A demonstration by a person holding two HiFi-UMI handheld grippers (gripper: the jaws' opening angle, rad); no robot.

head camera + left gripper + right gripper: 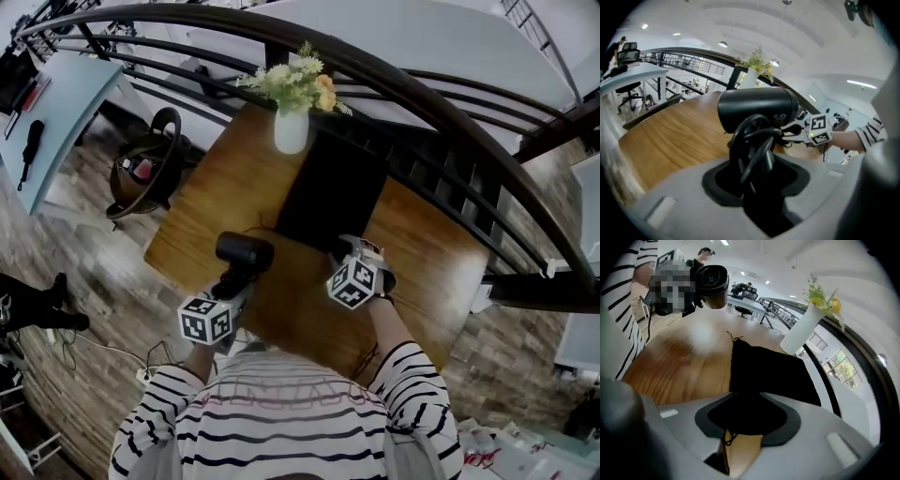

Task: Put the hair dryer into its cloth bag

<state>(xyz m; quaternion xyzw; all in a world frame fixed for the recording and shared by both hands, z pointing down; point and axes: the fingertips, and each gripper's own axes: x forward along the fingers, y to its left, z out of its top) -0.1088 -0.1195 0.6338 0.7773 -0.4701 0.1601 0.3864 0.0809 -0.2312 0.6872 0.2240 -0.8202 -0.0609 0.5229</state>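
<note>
A black hair dryer [244,253] with its cord wound round the handle is held just above the wooden table [206,202]. My left gripper [234,277] is shut on that handle, and in the left gripper view the barrel [757,108] fills the middle above the left gripper [754,157]. The black cloth bag [333,192] lies flat on the table beyond both grippers. My right gripper [352,246] is at the bag's near edge. In the right gripper view the bag [766,373] reaches into the right gripper [740,430], whose jaws stand apart with wood showing between them. A drawstring [725,438] hangs there.
A white vase with flowers [291,122] stands at the table's far edge, just behind the bag. A dark curved railing [441,112] runs behind the table. On the floor to the left sits a brown handbag [145,173], and a light blue tabletop [56,103] lies further left.
</note>
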